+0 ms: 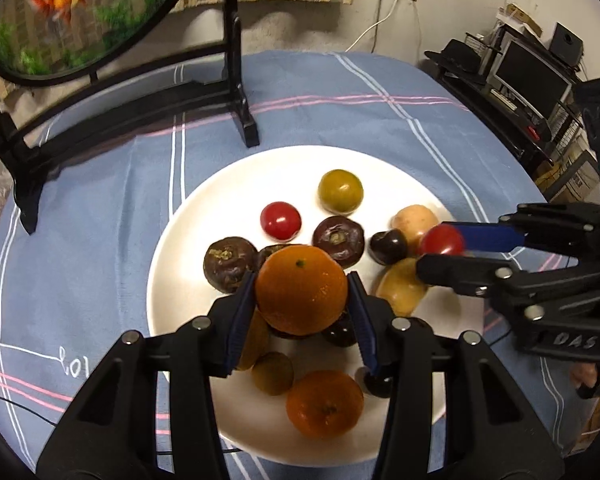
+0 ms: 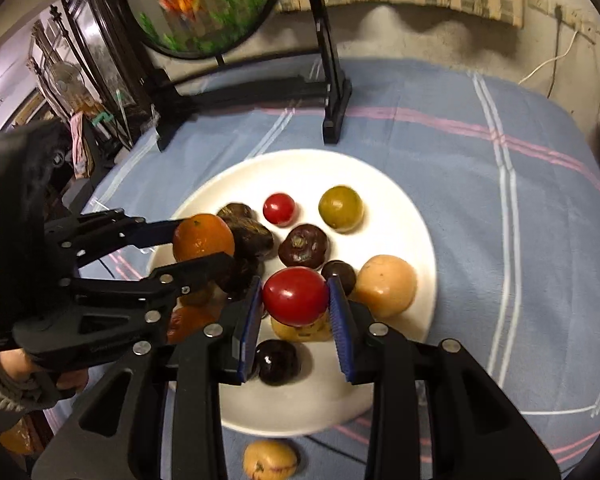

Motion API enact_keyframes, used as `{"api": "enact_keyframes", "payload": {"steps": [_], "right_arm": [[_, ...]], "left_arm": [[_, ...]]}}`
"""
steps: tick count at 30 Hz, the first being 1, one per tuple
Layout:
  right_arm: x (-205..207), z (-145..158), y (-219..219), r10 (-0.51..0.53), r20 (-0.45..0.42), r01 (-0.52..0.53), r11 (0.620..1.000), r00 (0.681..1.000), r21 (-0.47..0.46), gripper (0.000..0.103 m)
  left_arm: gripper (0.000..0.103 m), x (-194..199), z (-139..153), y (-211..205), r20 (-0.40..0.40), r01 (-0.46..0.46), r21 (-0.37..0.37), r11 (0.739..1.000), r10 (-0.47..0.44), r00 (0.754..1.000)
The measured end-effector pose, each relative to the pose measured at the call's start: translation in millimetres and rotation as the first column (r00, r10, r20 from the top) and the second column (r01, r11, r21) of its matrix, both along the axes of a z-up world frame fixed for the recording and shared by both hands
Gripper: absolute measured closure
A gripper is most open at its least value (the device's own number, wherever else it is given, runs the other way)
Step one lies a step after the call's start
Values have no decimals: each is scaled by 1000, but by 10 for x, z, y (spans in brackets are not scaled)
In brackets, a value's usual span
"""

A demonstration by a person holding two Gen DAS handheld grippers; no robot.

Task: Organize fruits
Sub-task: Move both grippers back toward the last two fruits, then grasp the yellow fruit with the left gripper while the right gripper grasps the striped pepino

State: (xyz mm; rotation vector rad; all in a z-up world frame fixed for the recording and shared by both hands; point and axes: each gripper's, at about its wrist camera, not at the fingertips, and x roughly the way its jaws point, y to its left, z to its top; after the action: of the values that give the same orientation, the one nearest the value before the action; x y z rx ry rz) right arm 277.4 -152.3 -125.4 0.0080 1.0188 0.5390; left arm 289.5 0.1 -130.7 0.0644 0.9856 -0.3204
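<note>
Orange [image 1: 301, 289] sitting clamped in left hand-held gripper [image 1: 302, 312] | right hand-held gripper [image 2: 296, 312] pinching red tomato [image 2: 295, 296] | white plate [image 1: 188, 240] lying beneath both

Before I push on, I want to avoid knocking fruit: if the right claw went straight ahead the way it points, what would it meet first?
Likely the dark brown fruit on the white plate, just beyond the red tomato that the right claw holds; depth is unclear.

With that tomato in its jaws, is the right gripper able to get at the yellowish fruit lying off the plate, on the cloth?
Probably not yet. The right gripper is shut on a red tomato, so its jaws are full. The yellowish fruit lies on the cloth just below it, with nothing in between.
</note>
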Motion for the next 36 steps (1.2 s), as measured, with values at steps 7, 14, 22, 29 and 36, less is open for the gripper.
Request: {"api": "enact_keyframes", "payload": {"steps": [7,14,22,29,36], "right_arm": [[-92,76,-6,-3,60,4,1000,998,-30,43],[-676,161,-225,41,54,-39,999,998,-22,43],[-1150,-175,-520,-19,-48,20,1000,999,12,43],[-1287,-374,-376,27,-81,-27,1000,996,-10,43],[-1301,-535,-194,60,-66,-64,996,996,-66,43]], "left_arm": [[28,-119,115,106,18,-48,-16,999,49,999],[28,-1011,225,-7,-44,64,-141,988,-71,996],[28,-2186,-17,-573,-126,364,-174,915,-387,913],[31,-2527,-202,-884,-148,477,-168,863,-500,853],[66,-2493,-315,-940,-140,470,-120,874,-484,864]]}}
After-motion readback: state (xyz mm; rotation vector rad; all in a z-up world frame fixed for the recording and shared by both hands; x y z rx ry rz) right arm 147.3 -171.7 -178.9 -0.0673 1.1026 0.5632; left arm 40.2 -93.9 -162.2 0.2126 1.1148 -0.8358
